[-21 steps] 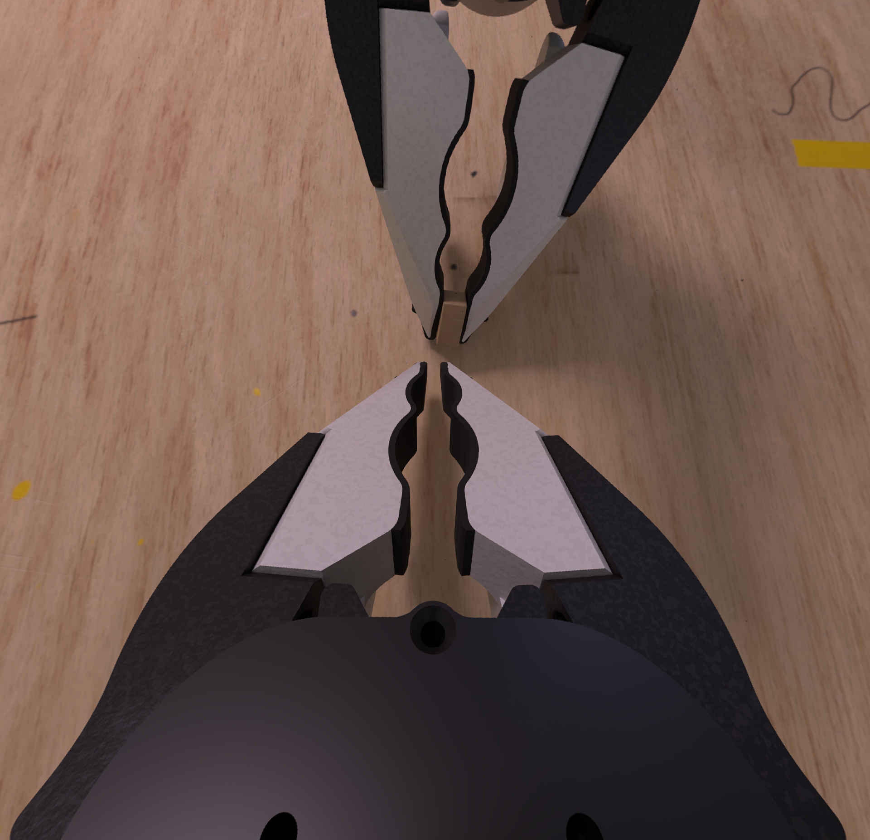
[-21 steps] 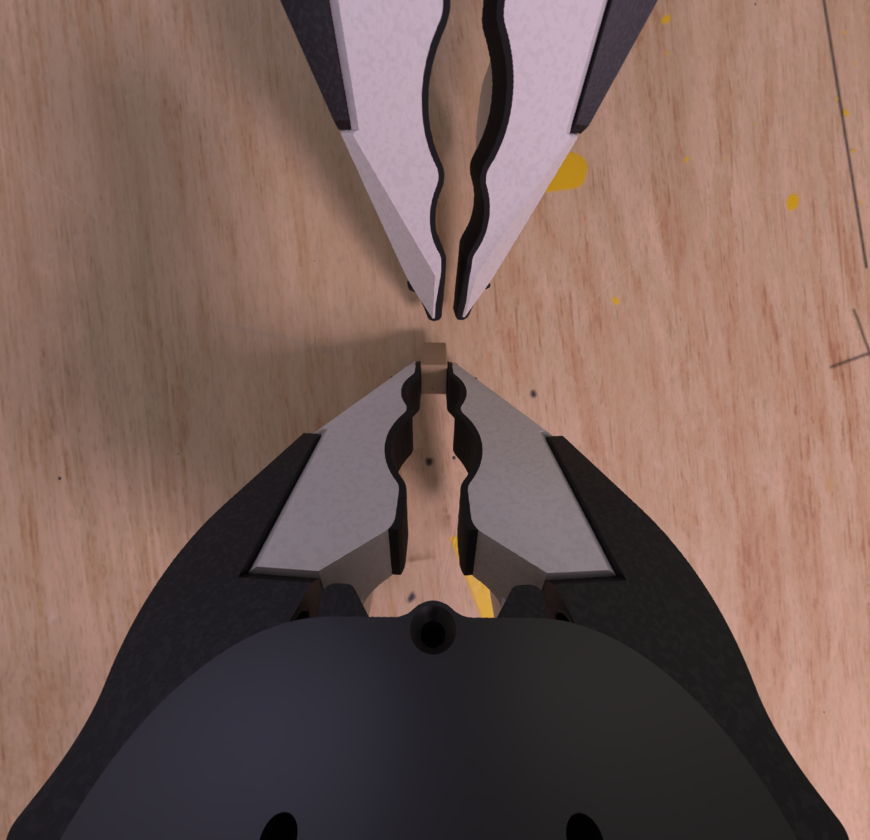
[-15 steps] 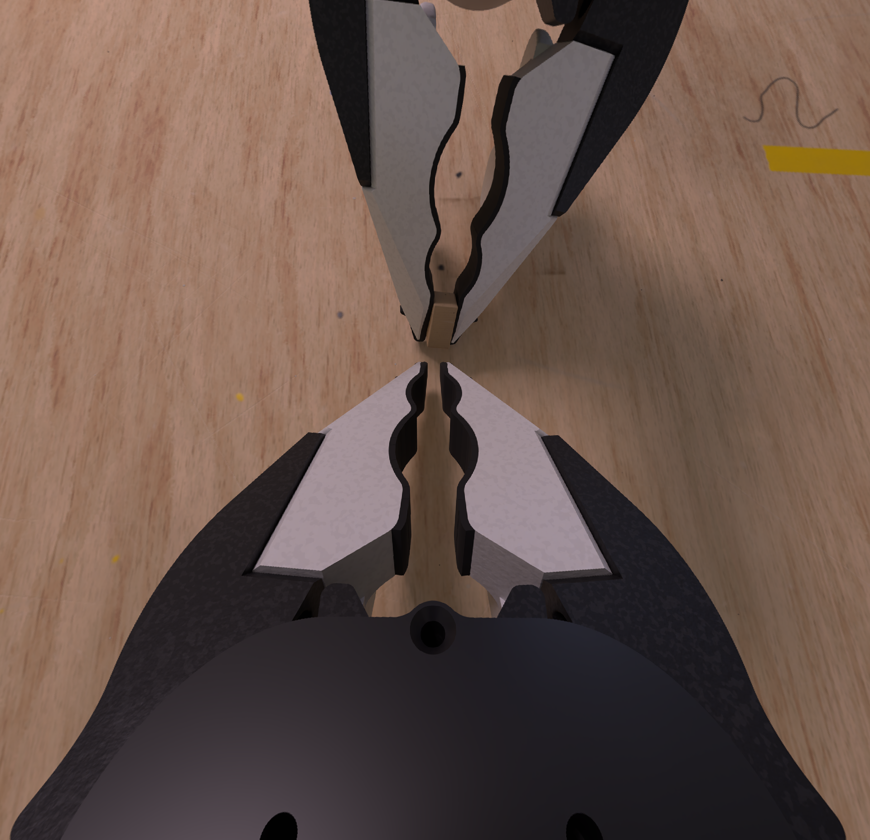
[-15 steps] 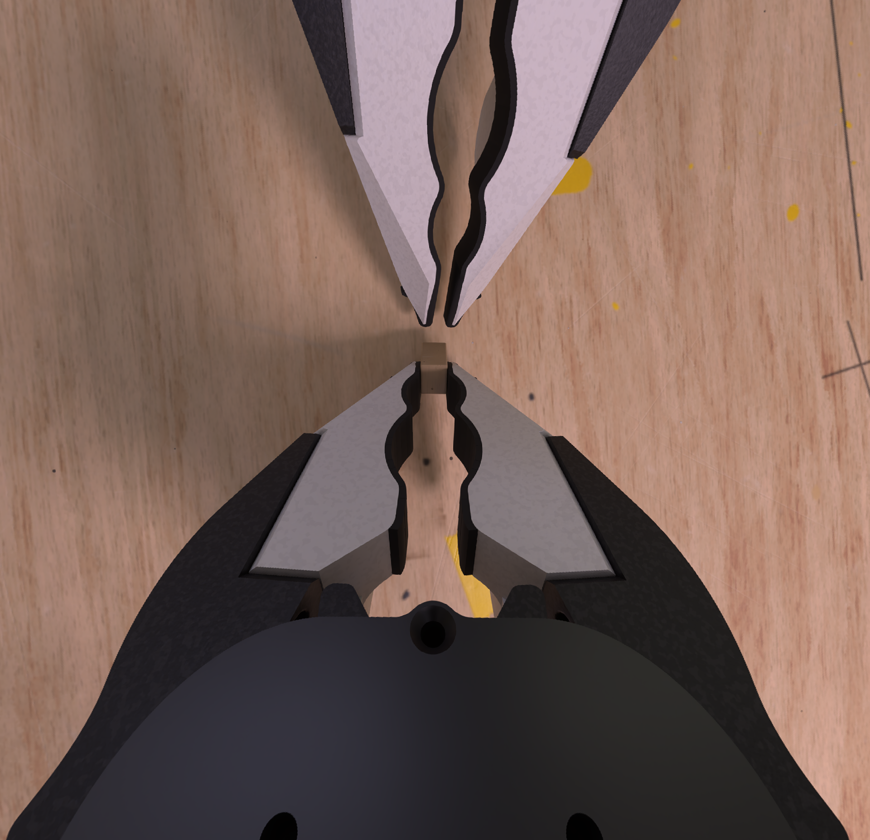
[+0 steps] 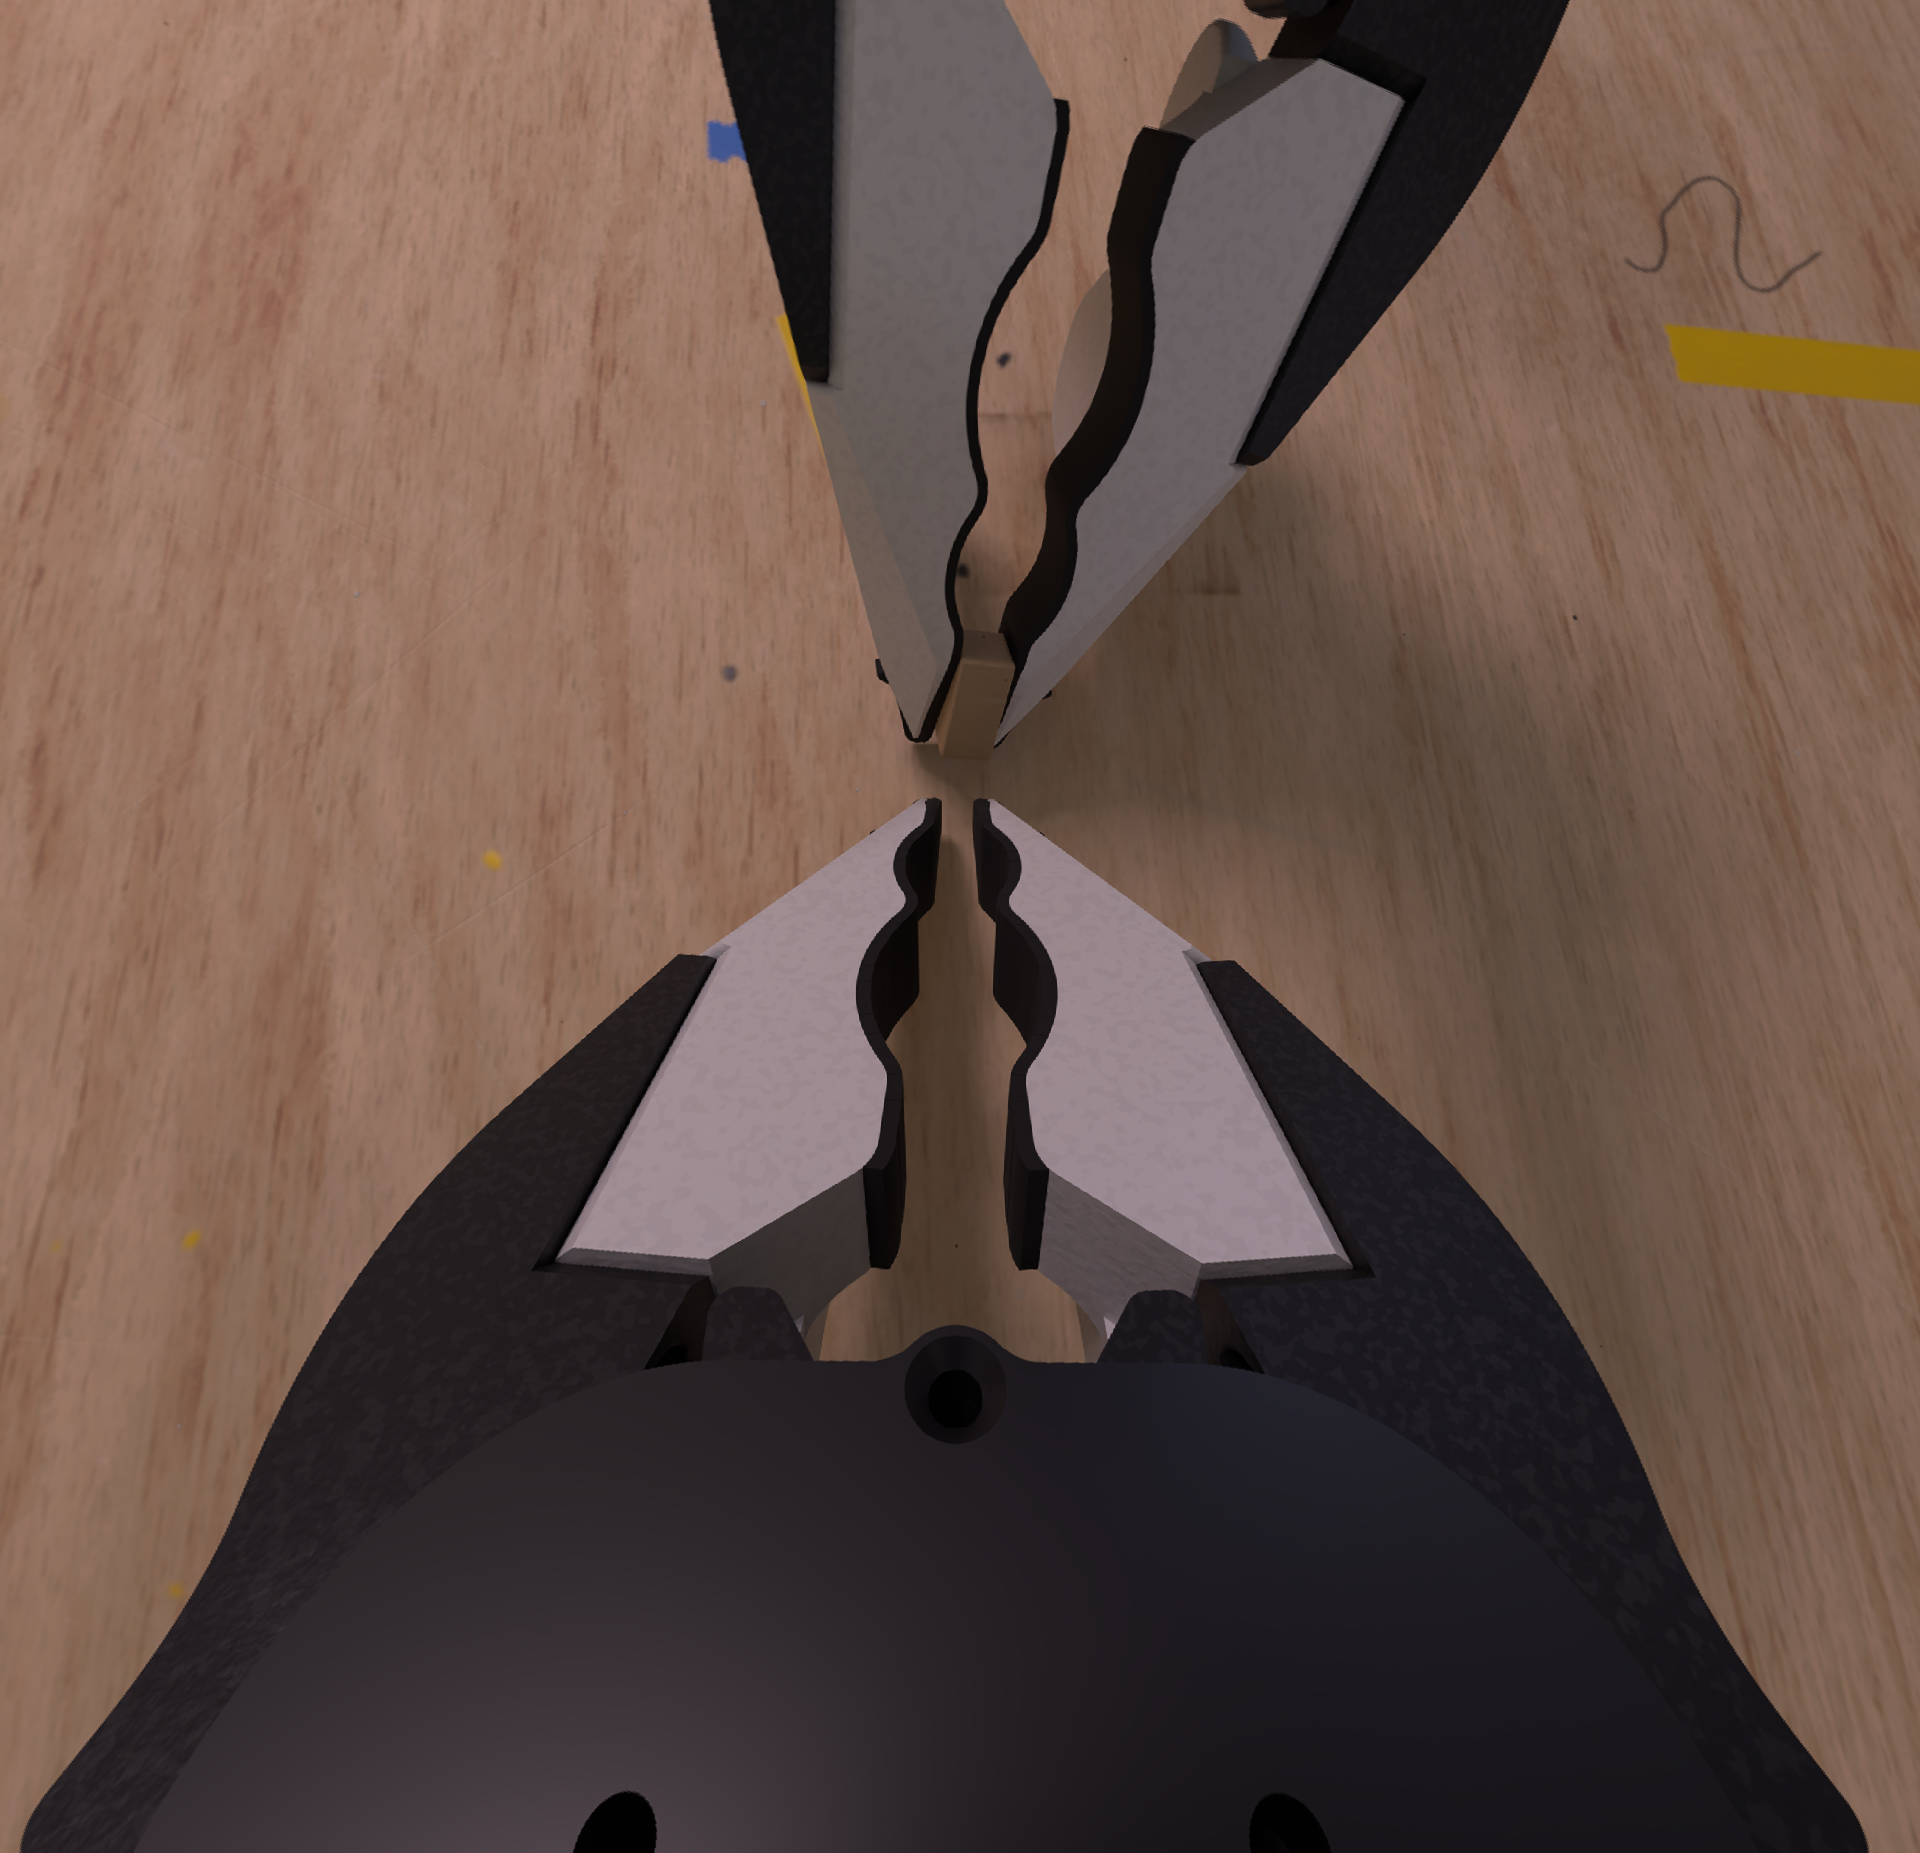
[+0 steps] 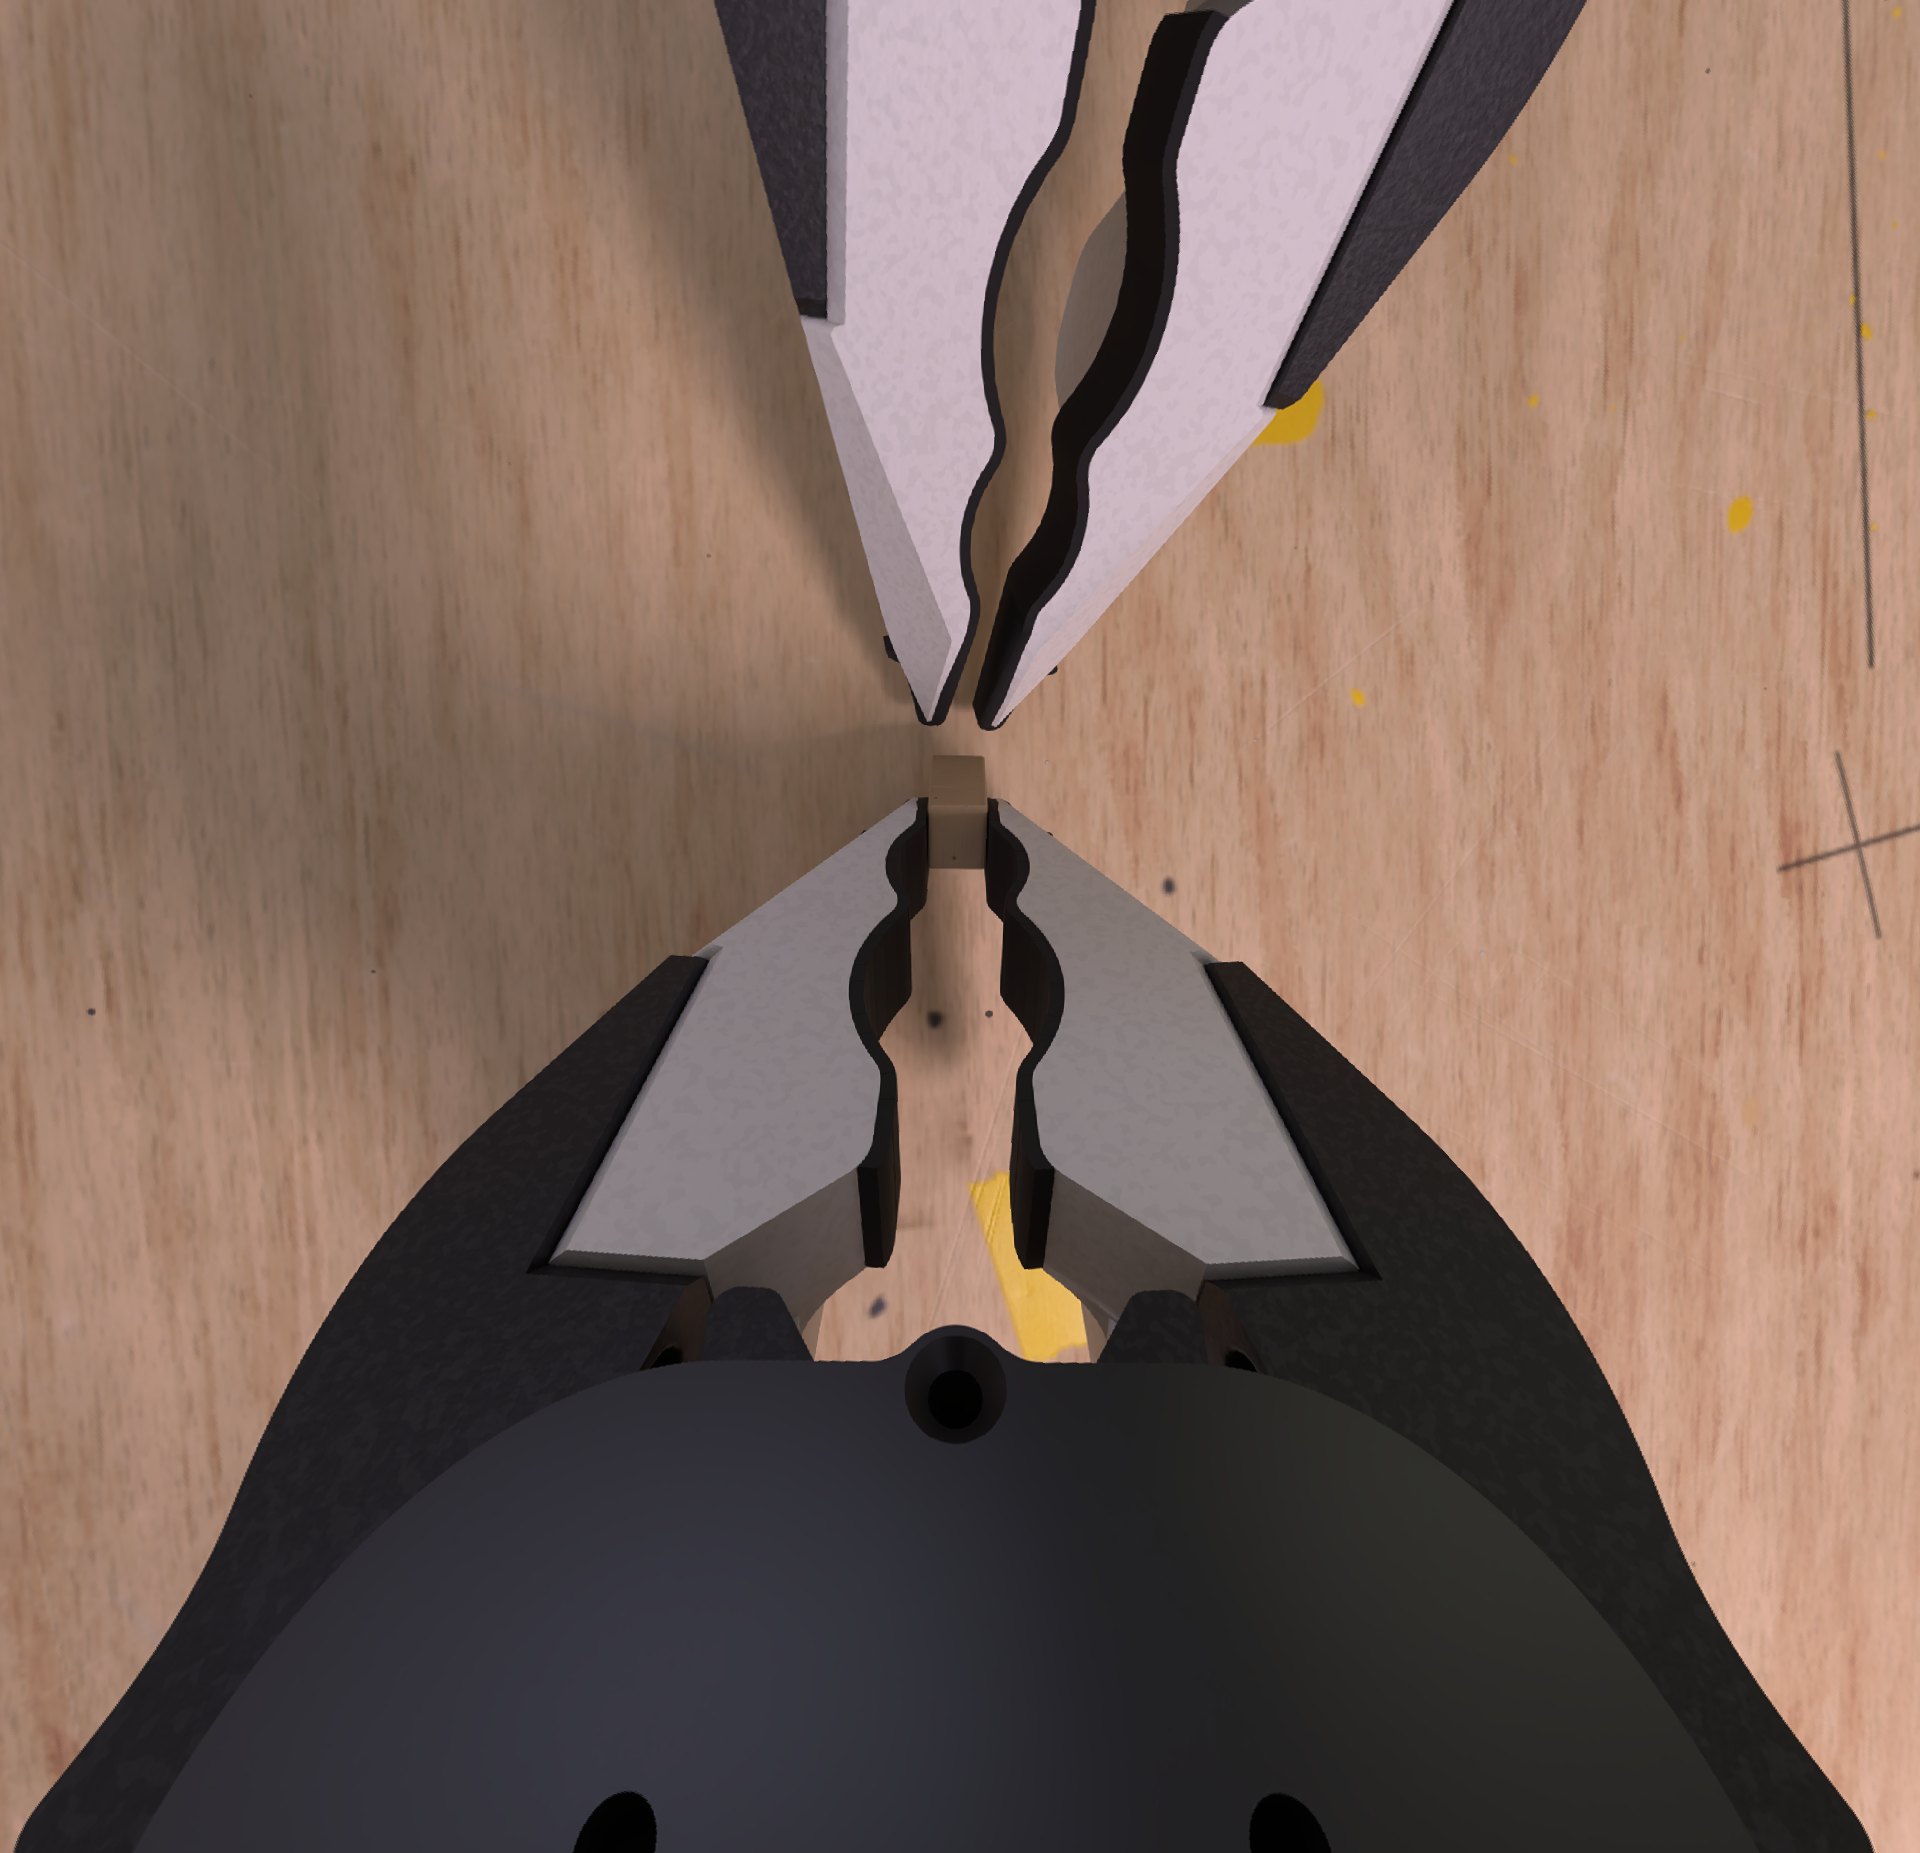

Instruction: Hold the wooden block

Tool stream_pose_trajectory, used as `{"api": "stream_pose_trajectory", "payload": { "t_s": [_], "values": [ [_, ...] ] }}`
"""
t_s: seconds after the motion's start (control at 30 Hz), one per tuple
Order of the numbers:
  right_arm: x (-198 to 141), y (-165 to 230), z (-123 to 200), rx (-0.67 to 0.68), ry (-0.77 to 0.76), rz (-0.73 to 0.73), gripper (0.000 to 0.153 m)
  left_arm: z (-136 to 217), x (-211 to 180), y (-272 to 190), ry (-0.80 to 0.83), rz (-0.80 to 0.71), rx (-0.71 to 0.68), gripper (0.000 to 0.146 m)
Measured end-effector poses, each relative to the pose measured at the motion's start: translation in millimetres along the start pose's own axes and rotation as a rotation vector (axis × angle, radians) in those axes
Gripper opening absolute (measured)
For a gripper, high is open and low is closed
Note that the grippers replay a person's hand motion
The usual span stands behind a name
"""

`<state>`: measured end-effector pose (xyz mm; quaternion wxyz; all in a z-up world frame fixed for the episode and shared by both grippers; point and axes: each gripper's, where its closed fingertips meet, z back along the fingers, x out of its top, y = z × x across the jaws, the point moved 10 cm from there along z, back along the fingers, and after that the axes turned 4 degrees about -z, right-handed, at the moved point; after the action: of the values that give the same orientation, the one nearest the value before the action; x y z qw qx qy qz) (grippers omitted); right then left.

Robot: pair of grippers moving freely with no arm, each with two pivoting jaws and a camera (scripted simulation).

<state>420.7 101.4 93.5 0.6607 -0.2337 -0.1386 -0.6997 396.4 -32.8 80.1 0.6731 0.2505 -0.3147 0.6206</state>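
Observation:
A small tan wooden block (image 6: 956, 780) sits pinched between the tips of my right gripper (image 6: 956, 806), which is shut on it above the wooden table (image 6: 312, 556). In the left wrist view the right gripper (image 5: 966, 738) comes in from the top with the block (image 5: 975, 702) at its tips. My left gripper (image 5: 958, 806) faces it tip to tip, a short gap from the block. Its jaws are nearly together with nothing between them. It also shows in the right wrist view (image 6: 956, 721), coming down from the top.
The table (image 5: 312, 556) bears a yellow tape strip (image 5: 1792, 364), a pencil squiggle (image 5: 1725, 245) and a blue mark (image 5: 725, 139). In the right wrist view there are a yellow blot (image 6: 1288, 421), a yellow strip (image 6: 1023, 1273) and pencil lines (image 6: 1860, 847).
Both grippers have drifted together over the table; the table marks have slid in view. The opposite gripper looks nearer and more tilted. Neither grip has changed.

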Motion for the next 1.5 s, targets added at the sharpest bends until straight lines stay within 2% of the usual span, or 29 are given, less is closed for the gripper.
{"api": "stream_pose_trajectory", "payload": {
  "t_s": [0.37, 0.73, 0.9, 1.1, 1.2, 1.33, 1.4, 1.5],
  "values": [
    [1.4, 0.6, -0.6, 0.013, 0.009, -0.001, 0.009, -3.6, 0.1, -3.6, 0.019, -0.045, 0.034, 0.007],
    [3.1, 2.4, -0.7, -0.003, 0.028, -0.082, 0.009, -4.7, -0.7, -28.7, 0.003, -0.188, 0.268, 0.006],
    [2.4, 6.9, -0.2, -0.033, 0.018, -0.117, 0.009, -7.5, -0.1, -41.5, 0.031, -0.311, 0.377, 0.006],
    [2.4, 11.7, 0.0, -0.05, 0.007, -0.149, 0.009, -14.1, -3.5, -59.9, 0.094, -0.572, 0.542, 0.006],
    [2.0, 14.8, -0.2, -0.057, -0.007, -0.158, 0.009, -14.9, -5.6, -64.5, 0.101, -0.634, 0.572, 0.006],
    [2.3, 19.0, -0.7, -0.08, -0.02, -0.178, 0.009, -13.7, -7.8, -66.4, 0.083, -0.635, 0.58, 0.005],
    [2.3, 20.3, -1.2, -0.097, -0.029, -0.189, 0.009, -11.9, -8.3, -65.1, 0.062, -0.585, 0.57, 0.005],
    [3.2, 23.8, -1.4, -0.144, -0.048, -0.169, 0.009, -3.0, -8.6, -52.0, -0.042, -0.316, 0.442, 0.005]
  ]
}}
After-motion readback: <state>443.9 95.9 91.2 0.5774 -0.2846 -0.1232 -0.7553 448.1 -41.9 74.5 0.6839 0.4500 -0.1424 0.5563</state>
